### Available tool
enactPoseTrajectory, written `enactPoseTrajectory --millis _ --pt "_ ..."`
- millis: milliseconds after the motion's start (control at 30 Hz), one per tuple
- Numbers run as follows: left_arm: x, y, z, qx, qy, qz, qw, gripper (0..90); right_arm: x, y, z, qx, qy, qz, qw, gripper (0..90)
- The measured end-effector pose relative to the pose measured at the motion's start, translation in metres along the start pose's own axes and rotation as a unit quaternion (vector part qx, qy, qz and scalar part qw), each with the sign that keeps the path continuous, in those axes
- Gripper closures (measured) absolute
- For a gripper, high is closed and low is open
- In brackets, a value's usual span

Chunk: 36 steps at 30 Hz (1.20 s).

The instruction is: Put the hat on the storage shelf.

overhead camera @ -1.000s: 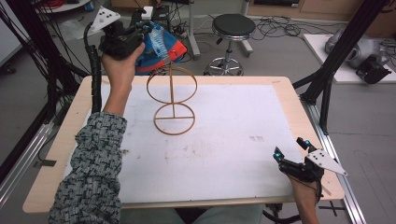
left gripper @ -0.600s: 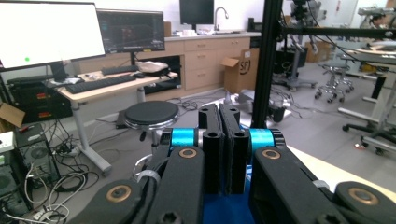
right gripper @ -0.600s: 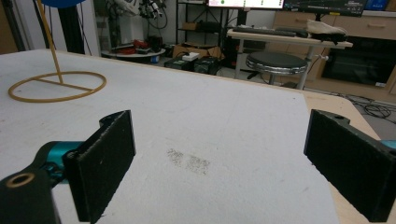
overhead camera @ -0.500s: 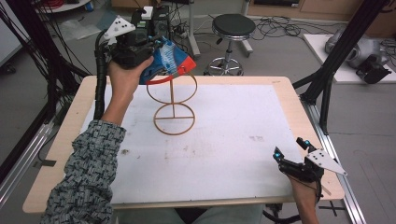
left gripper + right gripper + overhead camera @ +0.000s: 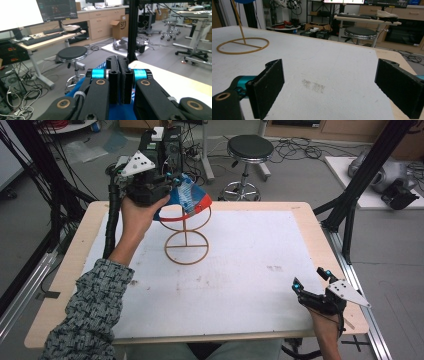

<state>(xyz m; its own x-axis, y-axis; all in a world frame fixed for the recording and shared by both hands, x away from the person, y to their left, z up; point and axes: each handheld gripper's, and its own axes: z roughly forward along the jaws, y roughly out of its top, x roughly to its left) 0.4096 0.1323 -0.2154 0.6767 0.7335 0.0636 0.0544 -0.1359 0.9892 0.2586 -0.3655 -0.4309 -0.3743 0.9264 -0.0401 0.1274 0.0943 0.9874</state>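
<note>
the left gripper (image 5: 172, 182) is clamped on the blue, white and red cloth cap (image 5: 187, 202), its black jaws pressed together with blue fabric showing around and below them in the left gripper view (image 5: 119, 82). the cap hangs at the top ring of the thin golden wire stand (image 5: 186, 240), which sits toward 11 o'clock on the white-covered wooden table (image 5: 260, 285). it looks partly draped over that ring, red brim toward 3 o'clock, though whether it is coming on or off cannot be told. what seems left is letting go, or lifting clear. the right gripper (image 5: 311, 282) rests at 5 o'clock with jaws wide apart and nothing between them (plainly idle).

against the earlier frame, the left hand has swung the cap from 10 o'clock of the stand over onto its top and lower; the right gripper has not moved.
</note>
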Motion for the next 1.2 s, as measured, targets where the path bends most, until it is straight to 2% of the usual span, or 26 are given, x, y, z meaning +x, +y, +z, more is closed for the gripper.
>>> enactPoseTrajectory --millis 100,267,800,933,1200 --pt "-0.006 -0.006 0.001 0.004 -0.003 0.006 1.0 87.5 0.0 0.0 0.0 0.001 0.001 0.001 1.0 8.0" --pt "-0.012 -0.012 0.003 0.005 -0.011 0.004 0.9999 87.4 0.001 0.0 0.001 0.001 0.003 0.0 1.0 8.0" --pt "-0.033 -0.015 0.006 0.009 -0.043 0.011 0.999 87.3 0.0 -0.001 0.002 0.003 0.003 0.004 1.0 8.0" --pt "-0.038 -0.019 0.006 0.015 -0.044 0.022 0.9987 87.2 0.0 0.0 0.001 0.005 0.004 0.003 1.0 8.0" --pt "-0.041 -0.023 0.002 0.015 -0.043 0.025 0.9986 87.2 0.0 0.0 0.002 0.006 0.004 0.004 1.0 8.0"
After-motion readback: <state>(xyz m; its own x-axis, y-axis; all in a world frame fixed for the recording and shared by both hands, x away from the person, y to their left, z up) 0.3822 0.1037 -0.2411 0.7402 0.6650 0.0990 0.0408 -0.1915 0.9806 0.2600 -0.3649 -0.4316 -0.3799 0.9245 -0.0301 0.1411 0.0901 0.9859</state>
